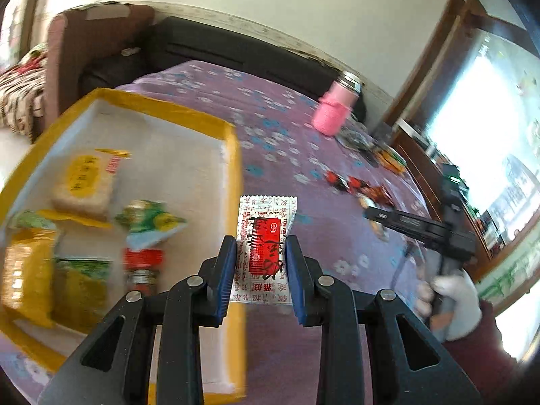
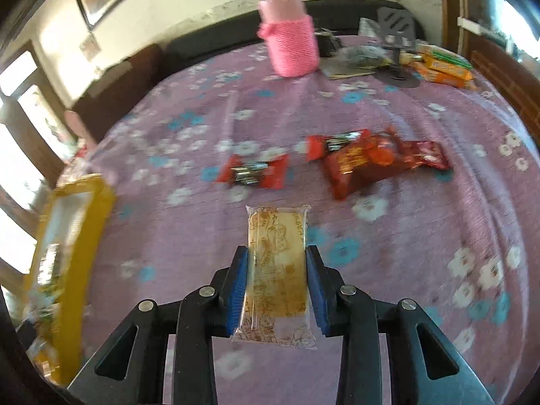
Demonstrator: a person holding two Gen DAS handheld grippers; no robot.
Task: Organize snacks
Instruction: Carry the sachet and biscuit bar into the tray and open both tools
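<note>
Left wrist: claw (image 1: pixel 260 253) grips red-white packet (image 1: pixel 266 249) | long axis forward

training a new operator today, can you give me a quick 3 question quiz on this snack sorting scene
1. True or false: the left gripper holds a red and white packet.
2. What does the right gripper hold? A) a red wrapper B) a pale tan clear-wrapped snack C) nothing
3. Fill in: snacks already sorted lie in the ____ tray.

Key
1. True; its blue pads clamp the packet's sides, beside the tray's edge.
2. B, the tan snack; the red wrappers lie on the purple floral cloth ahead, with a pink bottle beyond.
3. Yellow.
</note>
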